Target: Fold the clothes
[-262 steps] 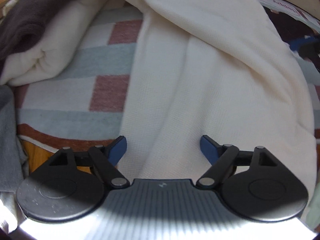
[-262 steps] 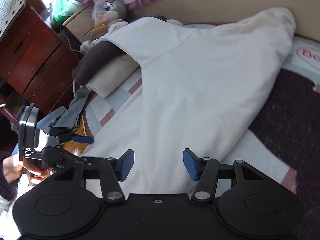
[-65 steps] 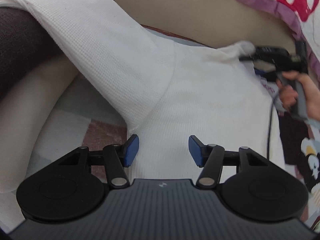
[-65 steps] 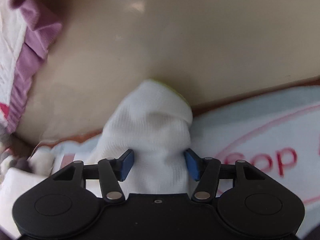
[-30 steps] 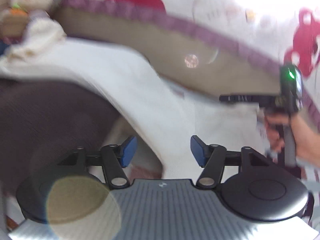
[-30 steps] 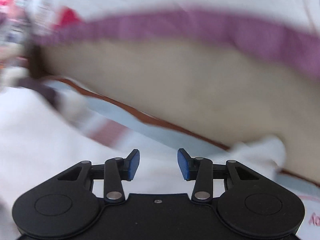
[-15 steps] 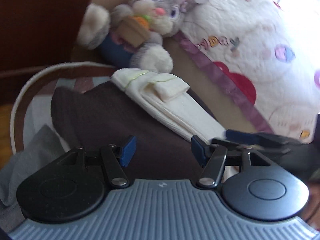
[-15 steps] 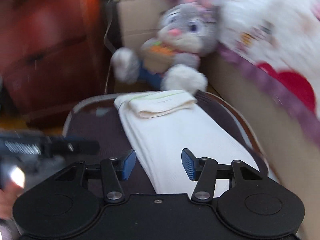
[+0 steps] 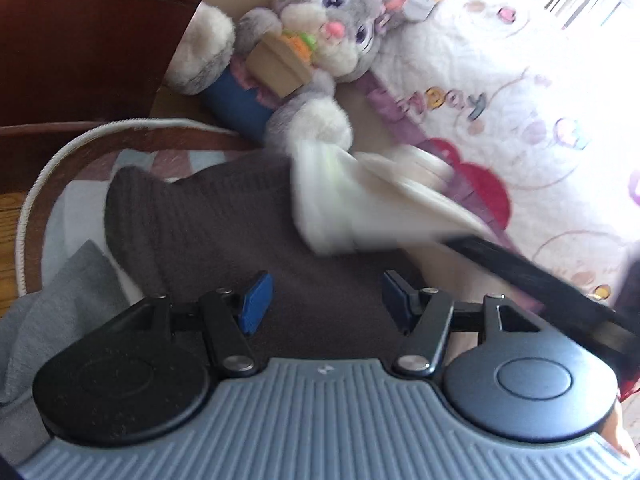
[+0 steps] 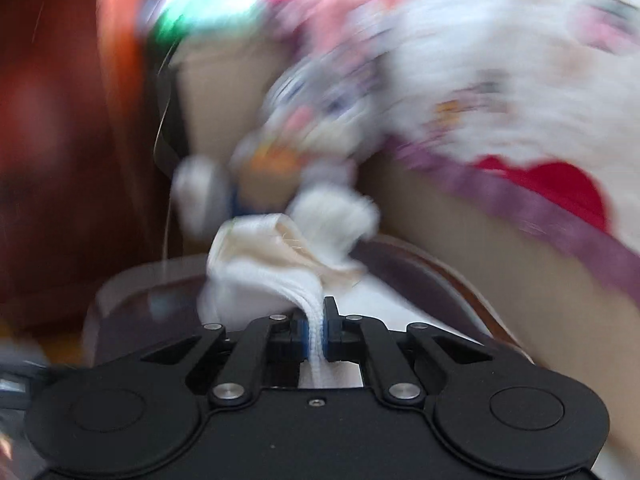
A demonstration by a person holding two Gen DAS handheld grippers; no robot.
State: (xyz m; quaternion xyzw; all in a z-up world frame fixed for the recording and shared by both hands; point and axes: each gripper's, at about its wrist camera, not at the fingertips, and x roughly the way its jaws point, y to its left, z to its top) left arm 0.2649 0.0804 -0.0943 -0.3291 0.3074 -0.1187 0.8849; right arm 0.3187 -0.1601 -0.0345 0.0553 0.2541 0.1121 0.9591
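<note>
The cream white garment's sleeve end is bunched between the blue pads of my right gripper, which is shut on it and holds it lifted. In the left wrist view the same sleeve hangs blurred over a dark brown knitted garment, with the right gripper's black body reaching in from the right. My left gripper stands open just above the brown garment with nothing between its fingers.
A grey plush rabbit leans at the head of the bed beside dark red wooden furniture. A white quilt with a purple border lies to the right. Grey cloth lies at the left, on a patterned bedspread.
My right gripper closed on the cream sleeve end and lifted it; half a second ago its jaws stood open above the sleeve lying flat. The left gripper's view has barely shifted.
</note>
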